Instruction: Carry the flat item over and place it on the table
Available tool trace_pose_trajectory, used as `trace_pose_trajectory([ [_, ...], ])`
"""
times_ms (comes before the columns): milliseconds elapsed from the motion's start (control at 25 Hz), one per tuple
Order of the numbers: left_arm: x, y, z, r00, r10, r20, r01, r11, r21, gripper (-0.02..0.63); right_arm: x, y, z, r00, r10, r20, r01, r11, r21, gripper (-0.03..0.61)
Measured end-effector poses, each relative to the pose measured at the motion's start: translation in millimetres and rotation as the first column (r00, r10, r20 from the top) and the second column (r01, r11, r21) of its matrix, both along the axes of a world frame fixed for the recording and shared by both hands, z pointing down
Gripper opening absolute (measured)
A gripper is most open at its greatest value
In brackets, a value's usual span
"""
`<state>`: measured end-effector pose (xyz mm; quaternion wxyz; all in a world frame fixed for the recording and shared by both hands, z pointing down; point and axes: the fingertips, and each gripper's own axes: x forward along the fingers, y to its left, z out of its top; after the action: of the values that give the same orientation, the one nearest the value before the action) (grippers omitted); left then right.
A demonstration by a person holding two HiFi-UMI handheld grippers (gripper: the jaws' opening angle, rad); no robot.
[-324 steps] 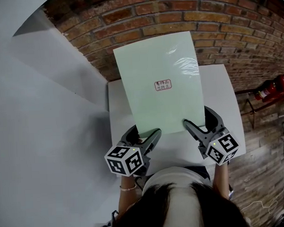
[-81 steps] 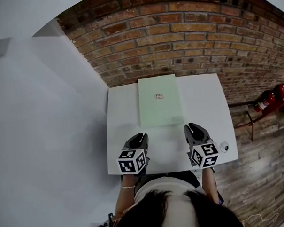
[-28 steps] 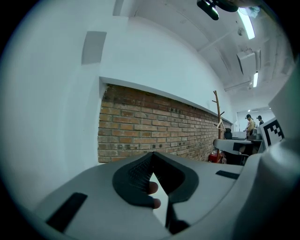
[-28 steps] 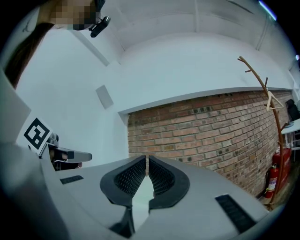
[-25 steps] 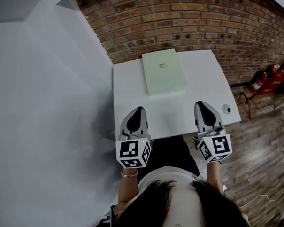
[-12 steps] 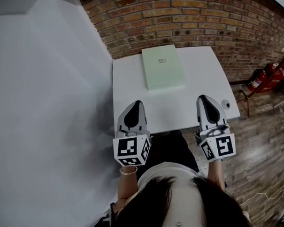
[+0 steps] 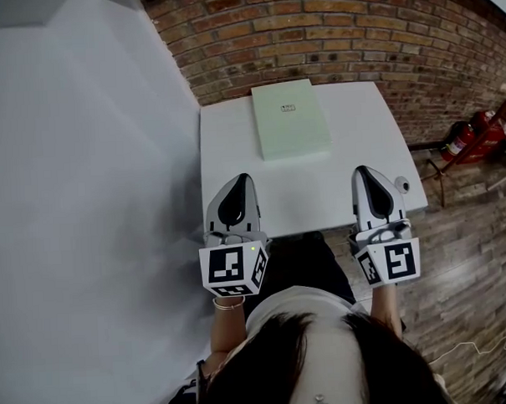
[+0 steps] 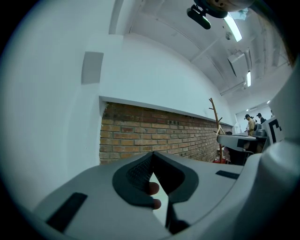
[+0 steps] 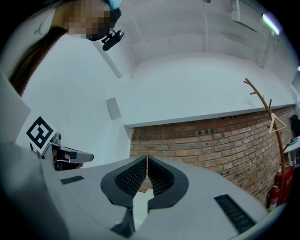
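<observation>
The head view looks steeply down from above the person onto the tabletop (image 7: 351, 151), the left gripper (image 7: 238, 180) and the right gripper (image 7: 365, 171). Each gripper view sits low just behind its own jaws, facing roughly level at the brick wall (image 7: 313, 35), which all three views share.

The flat green item (image 7: 289, 118), earlier held up between both grippers, now lies at the 12 o'clock end of the table (image 7: 353, 184). The left gripper (image 7: 242, 181) and the right gripper (image 7: 362, 172) have released it, closed empty and drawn back toward 6 o'clock.
</observation>
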<state>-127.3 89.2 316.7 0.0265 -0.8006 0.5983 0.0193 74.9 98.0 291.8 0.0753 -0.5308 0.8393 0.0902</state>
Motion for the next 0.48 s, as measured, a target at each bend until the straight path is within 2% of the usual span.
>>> trace_pose_trajectory([
  [480, -5, -8, -1, 1.000, -0.005, -0.004, 0.005, 1.000, -0.016, 0.011, -5, -12, -2, 1.000, 0.006, -0.013, -0.006, 1.000, -0.012, 0.040],
])
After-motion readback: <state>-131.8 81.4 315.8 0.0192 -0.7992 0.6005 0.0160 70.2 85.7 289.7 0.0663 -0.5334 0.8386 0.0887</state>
